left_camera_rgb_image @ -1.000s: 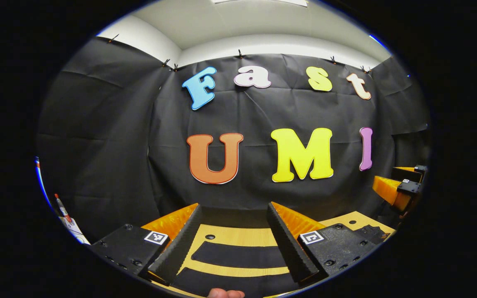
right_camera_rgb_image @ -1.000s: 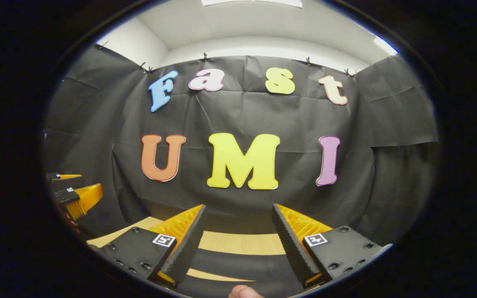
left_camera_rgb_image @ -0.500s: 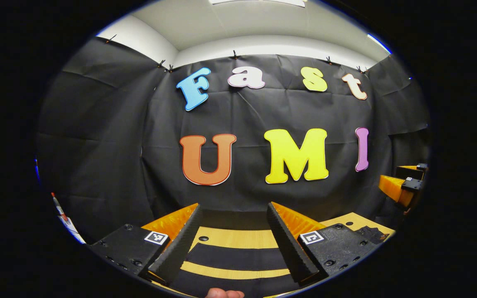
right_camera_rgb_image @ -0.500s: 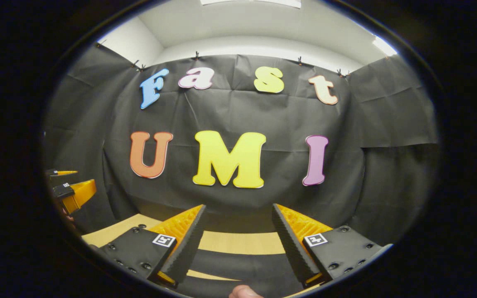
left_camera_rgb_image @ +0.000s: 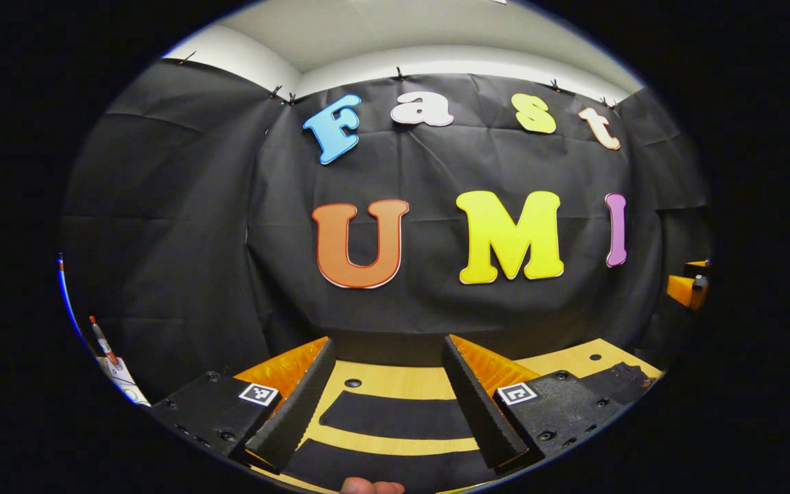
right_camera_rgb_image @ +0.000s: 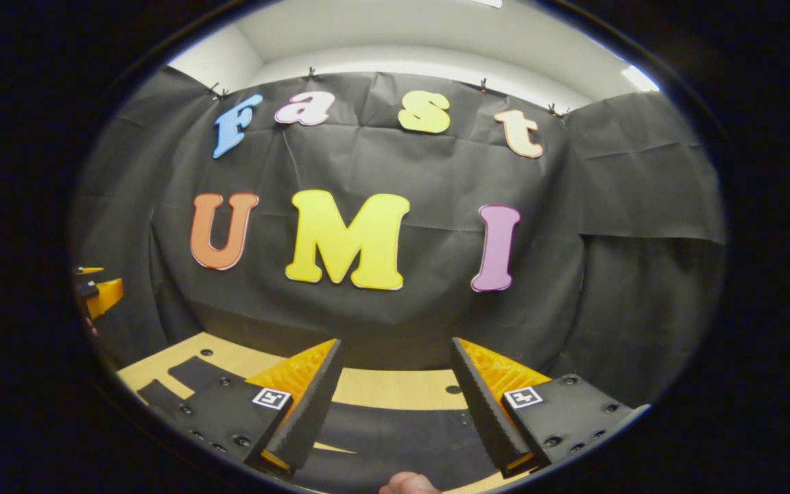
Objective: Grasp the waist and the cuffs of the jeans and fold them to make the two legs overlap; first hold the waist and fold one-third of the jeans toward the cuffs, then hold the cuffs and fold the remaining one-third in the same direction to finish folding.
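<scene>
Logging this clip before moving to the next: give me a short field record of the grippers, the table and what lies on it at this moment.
left gripper: open, nothing between its fingers, above the table
right gripper: open, nothing between its fingers, above the table
table: light wood top with small holes
dark cloth: lies flat on the table under both grippers; too little shows to tell which part of the jeans
contact: neither gripper touches the cloth
folding: no grasp made yet

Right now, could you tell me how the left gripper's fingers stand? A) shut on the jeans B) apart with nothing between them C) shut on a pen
B: the left gripper has its fingers apart, with bare table showing between them.
</scene>
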The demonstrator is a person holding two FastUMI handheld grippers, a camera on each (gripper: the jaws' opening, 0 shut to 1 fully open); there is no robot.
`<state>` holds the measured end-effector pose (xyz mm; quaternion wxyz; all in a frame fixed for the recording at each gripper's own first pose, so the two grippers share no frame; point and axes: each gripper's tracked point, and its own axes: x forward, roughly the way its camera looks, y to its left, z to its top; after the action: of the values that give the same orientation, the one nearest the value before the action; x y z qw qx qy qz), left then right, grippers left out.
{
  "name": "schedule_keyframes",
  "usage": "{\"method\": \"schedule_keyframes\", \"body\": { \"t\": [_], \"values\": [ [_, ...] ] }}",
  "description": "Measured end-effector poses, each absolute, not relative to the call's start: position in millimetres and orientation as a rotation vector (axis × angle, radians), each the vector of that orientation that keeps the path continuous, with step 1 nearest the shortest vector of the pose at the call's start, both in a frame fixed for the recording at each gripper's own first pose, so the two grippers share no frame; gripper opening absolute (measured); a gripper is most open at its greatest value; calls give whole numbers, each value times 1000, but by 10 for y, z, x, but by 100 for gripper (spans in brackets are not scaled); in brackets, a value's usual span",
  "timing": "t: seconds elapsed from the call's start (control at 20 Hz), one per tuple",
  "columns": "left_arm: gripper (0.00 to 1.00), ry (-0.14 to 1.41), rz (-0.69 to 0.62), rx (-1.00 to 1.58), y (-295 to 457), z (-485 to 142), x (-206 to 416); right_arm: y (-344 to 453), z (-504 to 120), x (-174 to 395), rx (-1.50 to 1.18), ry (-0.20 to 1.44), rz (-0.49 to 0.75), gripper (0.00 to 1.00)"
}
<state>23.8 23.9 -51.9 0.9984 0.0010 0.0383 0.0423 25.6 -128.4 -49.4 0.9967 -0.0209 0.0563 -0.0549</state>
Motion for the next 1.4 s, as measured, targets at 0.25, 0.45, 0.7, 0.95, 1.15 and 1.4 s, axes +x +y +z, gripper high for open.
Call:
{"method": "schedule_keyframes", "body": {
  "t": [0.25, 0.45, 0.7, 0.95, 1.15, 1.4],
  "values": [
    [100, 281, 164, -115, 765, -1373, -13, -1975, -1010, 147, 54, 272, -199, 95],
    [99, 535, 263, -413, 1090, -2371, -421, -2532, -1695, -103, 163, 476, -251, 97],
    [99, 745, 385, -990, 982, -3319, -636, -2740, -2619, -482, 413, 739, -284, 99],
    [98, 807, 479, -1238, 1000, -3818, -604, -2923, -3290, -870, 643, 898, -378, 99],
    [98, 818, 498, -1274, 1058, -3944, -534, -3035, -3486, -942, 772, 914, -457, 98],
    [98, 799, 484, -1275, 1031, -3964, -293, -3032, -3720, -839, 890, 935, -474, 94]
  ]
}}
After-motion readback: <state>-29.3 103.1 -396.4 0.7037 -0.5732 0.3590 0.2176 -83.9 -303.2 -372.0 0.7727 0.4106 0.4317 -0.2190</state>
